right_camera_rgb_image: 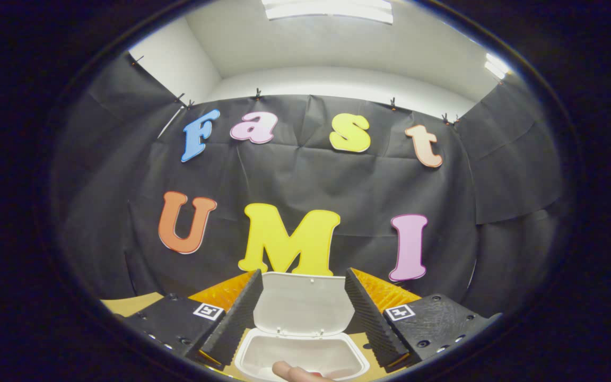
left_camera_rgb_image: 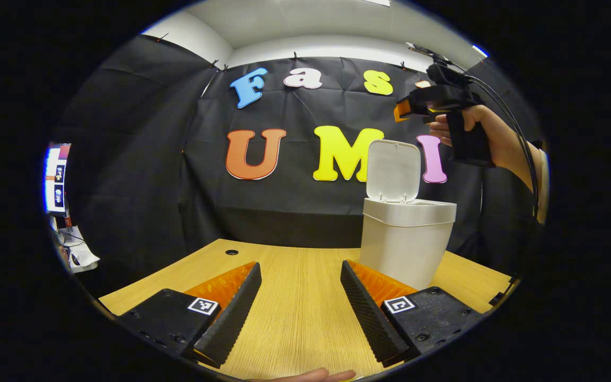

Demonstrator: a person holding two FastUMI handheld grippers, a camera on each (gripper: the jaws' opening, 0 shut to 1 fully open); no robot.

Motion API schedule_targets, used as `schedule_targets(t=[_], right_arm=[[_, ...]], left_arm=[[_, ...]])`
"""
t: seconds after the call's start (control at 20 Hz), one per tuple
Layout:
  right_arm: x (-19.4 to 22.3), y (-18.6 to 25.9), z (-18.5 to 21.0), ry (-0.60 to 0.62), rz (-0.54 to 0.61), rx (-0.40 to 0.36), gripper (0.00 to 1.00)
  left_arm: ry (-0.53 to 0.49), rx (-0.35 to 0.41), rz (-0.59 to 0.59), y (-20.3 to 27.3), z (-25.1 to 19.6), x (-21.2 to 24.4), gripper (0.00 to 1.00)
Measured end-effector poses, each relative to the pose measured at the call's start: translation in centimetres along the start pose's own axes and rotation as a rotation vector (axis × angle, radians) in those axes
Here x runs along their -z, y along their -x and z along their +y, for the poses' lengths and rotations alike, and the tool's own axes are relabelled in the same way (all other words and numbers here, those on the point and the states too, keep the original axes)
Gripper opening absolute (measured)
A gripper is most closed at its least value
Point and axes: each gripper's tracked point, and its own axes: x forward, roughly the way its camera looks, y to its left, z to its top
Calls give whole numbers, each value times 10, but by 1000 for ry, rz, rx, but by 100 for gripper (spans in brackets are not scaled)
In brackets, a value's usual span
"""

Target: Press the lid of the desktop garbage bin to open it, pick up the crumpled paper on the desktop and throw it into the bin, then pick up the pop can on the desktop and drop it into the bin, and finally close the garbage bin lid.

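Hand-held gripper, right (right_camera_rgb_image: 301, 307): hanging above the bin (left_camera_rgb_image: 406, 239), jaws spread wide, gripping nothing. Hand-held gripper, left (left_camera_rgb_image: 300, 297): hovering low over the tabletop (left_camera_rgb_image: 300, 318), jaws likewise parted and empty. Bin: standing on the tabletop, lid (left_camera_rgb_image: 393, 170) tilted upright, mouth open. Step, as judged: lid opened; next move is locating and gripping the crumpled paper.

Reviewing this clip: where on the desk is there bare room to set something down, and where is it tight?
Bare desk runs between the left gripper fingers back to the cloth wall, and left past the small hole. The right side is crowded: the bin, lid up, with the right gripper above its mouth.
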Motion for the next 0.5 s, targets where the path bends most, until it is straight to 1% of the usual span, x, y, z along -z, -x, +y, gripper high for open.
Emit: schedule_targets(t=[0.05, 0.1, 0.25, 0.3, 0.35, 0.4, 0.45, 0.5], right_arm=[[-3, -8, -2, 5, -7, 18, 96], [-6, -18, -3, 3, -17, 34, 94], [-9, -53, -12, -28, -38, 67, 94], [-5, -65, -17, -33, -22, 80, 94], [2, -76, -20, -31, 3, 83, 96], [7, -86, -25, -28, 27, 94, 92], [9, -93, -26, -43, 37, 91, 96], [9, -101, -22, -49, 37, 78, 95]], left_arm=[[0, 7, 2, 1, -1, 1, 97], [1, 11, 5, 1, -1, 1, 97], [-13, 7, 3, 3, 1, 1, 98], [-14, 0, 5, 2, 0, 2, 98], [-15, 3, 10, 3, -1, 3, 98], [-18, 14, 9, 3, -2, 2, 98], [-22, 24, 7, 5, -3, 2, 98], [-31, 31, 8, 6, -3, 2, 97]])
